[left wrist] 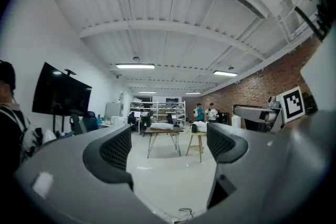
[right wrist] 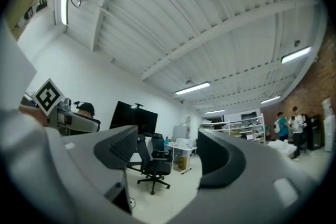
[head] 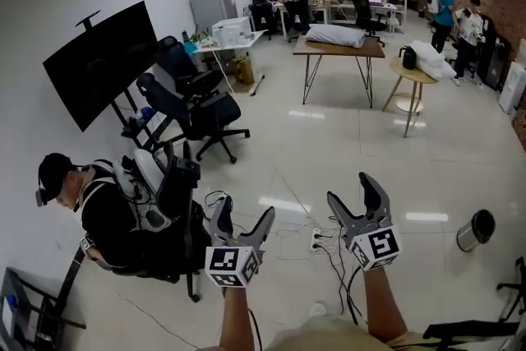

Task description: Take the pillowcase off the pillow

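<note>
Approach step only: pillow (head: 335, 35) lying on far tabletop (head: 371, 50), toward its back edge. Left gripper (head: 244, 210), right gripper (head: 352, 189) hovering well apart, jaws wide, empty. Next, likely: walking over, pinching pillowcase (head: 347, 38).

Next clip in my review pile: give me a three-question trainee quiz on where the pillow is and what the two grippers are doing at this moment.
1. True or false: the left gripper is closed on the pillow.
2. Multiple choice: the pillow lies on
A. the floor
B. the brown table far across the room
C. an office chair
3. Short answer: what stands between the jaws of the right gripper?

Key
1. False. Its jaws stand apart and empty, and the pillow is far from it.
2. B.
3. Nothing. The jaws are apart, and only the room shows between them.
</note>
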The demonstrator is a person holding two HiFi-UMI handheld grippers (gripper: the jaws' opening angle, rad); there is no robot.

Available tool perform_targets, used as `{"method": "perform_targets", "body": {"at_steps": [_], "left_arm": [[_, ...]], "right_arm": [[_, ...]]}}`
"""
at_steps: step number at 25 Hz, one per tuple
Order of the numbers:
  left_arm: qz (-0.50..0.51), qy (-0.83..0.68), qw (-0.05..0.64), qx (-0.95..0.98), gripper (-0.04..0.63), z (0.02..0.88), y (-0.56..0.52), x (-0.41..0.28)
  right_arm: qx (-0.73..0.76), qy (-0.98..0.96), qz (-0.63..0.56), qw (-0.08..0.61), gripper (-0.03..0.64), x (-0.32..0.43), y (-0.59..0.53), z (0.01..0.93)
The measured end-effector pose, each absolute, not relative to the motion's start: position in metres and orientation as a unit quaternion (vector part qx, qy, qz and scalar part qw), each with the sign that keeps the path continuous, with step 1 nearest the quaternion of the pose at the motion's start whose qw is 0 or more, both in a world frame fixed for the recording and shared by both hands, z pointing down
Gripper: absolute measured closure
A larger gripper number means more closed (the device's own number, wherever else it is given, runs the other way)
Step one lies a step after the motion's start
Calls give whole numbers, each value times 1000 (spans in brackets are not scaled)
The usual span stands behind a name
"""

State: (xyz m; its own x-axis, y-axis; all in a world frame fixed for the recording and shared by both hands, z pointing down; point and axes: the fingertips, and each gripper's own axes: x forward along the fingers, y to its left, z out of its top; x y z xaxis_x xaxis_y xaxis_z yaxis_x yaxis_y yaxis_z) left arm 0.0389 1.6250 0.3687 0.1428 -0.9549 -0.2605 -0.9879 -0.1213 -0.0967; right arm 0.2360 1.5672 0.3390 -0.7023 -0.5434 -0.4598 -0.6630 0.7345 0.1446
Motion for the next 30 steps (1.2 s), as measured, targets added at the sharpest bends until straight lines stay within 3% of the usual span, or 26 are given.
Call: {"method": "perform_targets", "body": {"at_steps": [5, 13, 30], "left_arm": [[63, 617, 130, -773, 141, 382, 1531, 73], [54, 591, 110, -798, 141, 419, 1422, 80], [88, 546, 107, -826, 157, 446, 1205, -8]], "right_arm": [[-390, 886, 147, 203, 272, 288, 1487, 354], [-420, 879, 124, 187, 272, 288, 1392, 402], [-398, 889, 167, 153, 272, 147, 1208, 436]]}}
